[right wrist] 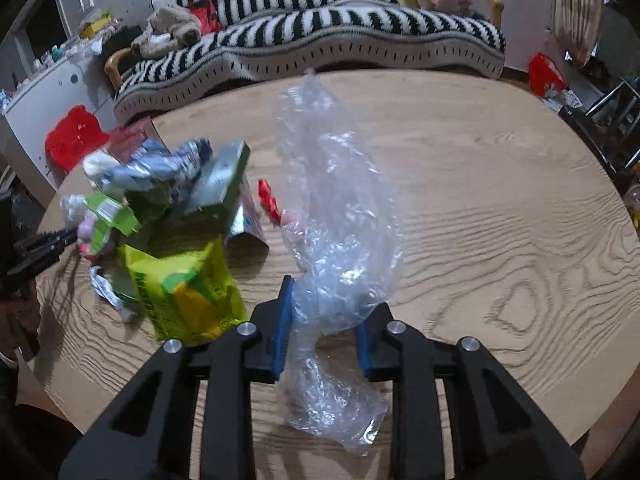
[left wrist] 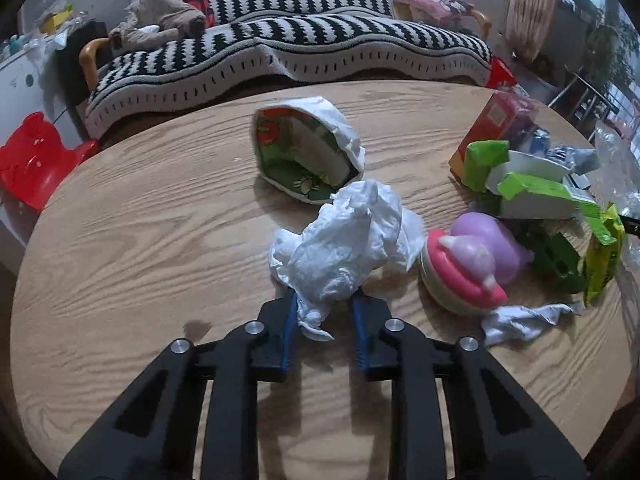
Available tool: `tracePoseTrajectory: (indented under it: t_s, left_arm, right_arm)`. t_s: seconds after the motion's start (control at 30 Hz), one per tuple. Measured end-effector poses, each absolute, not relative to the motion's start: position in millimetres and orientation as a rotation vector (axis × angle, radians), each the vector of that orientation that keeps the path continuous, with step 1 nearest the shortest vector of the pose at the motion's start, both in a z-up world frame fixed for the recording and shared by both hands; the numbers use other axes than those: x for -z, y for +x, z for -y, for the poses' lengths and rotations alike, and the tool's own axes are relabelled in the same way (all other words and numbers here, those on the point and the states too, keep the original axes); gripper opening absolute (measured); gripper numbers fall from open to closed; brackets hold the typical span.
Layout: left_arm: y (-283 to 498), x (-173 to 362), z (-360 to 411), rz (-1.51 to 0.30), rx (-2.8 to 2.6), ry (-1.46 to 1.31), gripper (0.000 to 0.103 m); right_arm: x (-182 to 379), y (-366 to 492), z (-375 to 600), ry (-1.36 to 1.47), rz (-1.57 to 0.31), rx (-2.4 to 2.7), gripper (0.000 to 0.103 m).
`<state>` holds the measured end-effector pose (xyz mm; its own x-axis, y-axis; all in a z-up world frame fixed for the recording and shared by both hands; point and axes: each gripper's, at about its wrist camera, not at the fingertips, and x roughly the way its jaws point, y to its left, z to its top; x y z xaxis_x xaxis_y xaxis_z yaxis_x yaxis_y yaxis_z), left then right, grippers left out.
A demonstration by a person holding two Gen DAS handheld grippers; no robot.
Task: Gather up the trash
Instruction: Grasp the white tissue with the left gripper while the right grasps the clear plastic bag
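2 hand-held grippers pinch crumpled tissue and clear plastic bag.

Both tongs look like the same build. The left tongs have chunky matte black arms with long cutout slots, four shiny round silver screw heads across the linkage, and bright blue ribbed pads lining the inner faces. The right tongs match: black slotted arms, four silver screws, blue ridged pads. No cables or markings showing.
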<state>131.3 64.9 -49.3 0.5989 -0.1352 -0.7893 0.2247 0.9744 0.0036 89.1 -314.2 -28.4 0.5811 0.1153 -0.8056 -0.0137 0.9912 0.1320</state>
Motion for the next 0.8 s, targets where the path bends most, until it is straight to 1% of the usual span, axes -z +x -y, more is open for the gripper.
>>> tracePoseTrajectory:
  t_s: [0.27, 0.5, 0.63, 0.8]
  left_arm:
    - [104.1, 17.7, -78.8, -0.869, 0.122, 0.049, 0.021]
    - [93.5, 6.1, -71.6, -0.862, 0.079, 0.033, 0.021]
    - [83.6, -7.1, -54.8, -0.832, 0.099, 0.026, 0.021]
    - [69.3, -22.9, -6.5, -0.805, 0.183, 0.043, 0.021]
  right_arm:
    - [7.5, 73.3, 319.6, 0.153, -0.898, -0.065, 0.027]
    - [-2.0, 55.0, 327.7, 0.175, -0.868, -0.062, 0.027]
    - [-9.4, 41.8, 339.4, 0.187, -0.841, -0.047, 0.027]
    - [-17.8, 13.5, 363.1, 0.186, -0.808, 0.000, 0.027]
